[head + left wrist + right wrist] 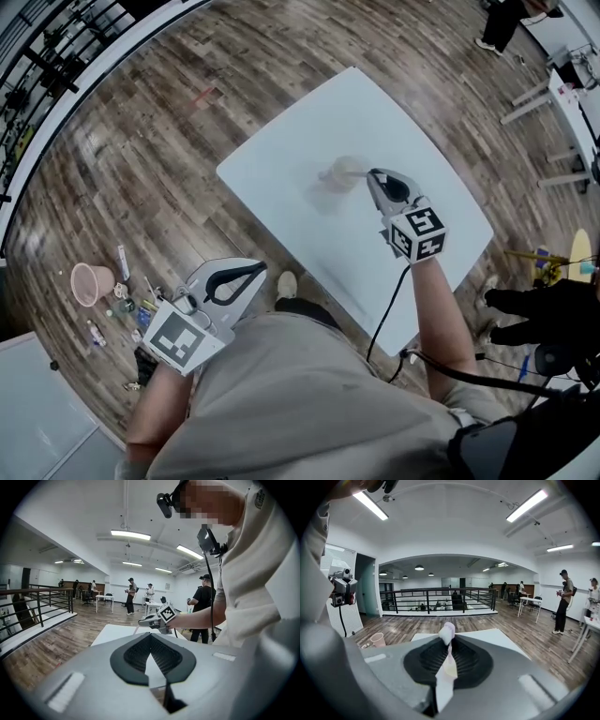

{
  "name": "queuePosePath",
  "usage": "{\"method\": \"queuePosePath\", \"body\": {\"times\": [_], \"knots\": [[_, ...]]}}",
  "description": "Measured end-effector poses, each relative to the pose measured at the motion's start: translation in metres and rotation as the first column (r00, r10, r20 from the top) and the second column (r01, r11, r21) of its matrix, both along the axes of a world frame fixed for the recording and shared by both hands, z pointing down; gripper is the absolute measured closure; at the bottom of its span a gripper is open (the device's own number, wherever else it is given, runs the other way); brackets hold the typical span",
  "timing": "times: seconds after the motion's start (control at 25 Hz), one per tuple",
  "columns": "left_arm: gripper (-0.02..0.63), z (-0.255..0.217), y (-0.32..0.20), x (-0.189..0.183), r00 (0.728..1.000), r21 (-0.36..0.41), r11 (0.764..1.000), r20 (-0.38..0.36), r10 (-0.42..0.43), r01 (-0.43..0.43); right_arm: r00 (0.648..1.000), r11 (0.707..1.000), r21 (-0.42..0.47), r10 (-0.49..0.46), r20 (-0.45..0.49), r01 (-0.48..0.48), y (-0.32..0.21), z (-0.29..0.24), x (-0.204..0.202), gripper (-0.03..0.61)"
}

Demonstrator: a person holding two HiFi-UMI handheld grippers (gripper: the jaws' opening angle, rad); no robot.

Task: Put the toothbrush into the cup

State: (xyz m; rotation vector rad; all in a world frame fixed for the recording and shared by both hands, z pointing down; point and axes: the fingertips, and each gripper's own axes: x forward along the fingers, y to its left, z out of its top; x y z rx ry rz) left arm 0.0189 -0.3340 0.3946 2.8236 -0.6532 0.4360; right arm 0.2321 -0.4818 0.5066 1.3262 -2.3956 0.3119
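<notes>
right gripper [374, 175]: out over the white table [309, 112], right of centre, tips aimed left and far. Jaws narrow, clamped on the toothbrush [447, 663]. Handle pinched between the pads, pale pink head poking up past the tips in the right gripper view, shaft running back toward the camera.

cup [330, 187]: pale, see-through, badly blurred in the head view. Standing on the table near its middle, just left of the right gripper's tips. Brush end at or over the cup by the look of it; inside or not, cannot tell.

left gripper [262, 270]: off the table on the near left, close to the torso, over the wood floor [141, 141]. Jaws together at the tips, empty; only a thin wedge of tabletop showing behind the pads in the left gripper view. Well apart from cup and toothbrush. Same view looks toward the right gripper with its marker cube [167, 612], forearm behind it.

black cable [389, 309]: from the right gripper back across the near table edge to the person.

Floor, left side: pink bucket [91, 284] upright, small scattered items [131, 305] just beside it, well apart from the table. Black railing [436, 599] beyond the far end of the table in the right gripper view. A few people standing by other tables in the far background.
</notes>
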Motion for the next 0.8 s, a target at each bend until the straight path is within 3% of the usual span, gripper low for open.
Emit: {"method": "queuePosePath", "body": {"times": [0.36, 0.8], "knots": [[0.607, 0.011, -0.011, -0.003, 0.999, -0.037, 0.999, 0.022, -0.029, 0.03, 0.996, 0.995, -0.097, 0.016, 0.083, -0.008, -0.024, 0.044, 0.006, 0.554], [0.607, 0.015, -0.025, -0.009, 0.998, -0.085, 0.994, 0.017, -0.061, 0.062, 0.994, 0.987, -0.158, 0.007, 0.108, 0.01, -0.041, 0.07, 0.0, 0.554]]}}
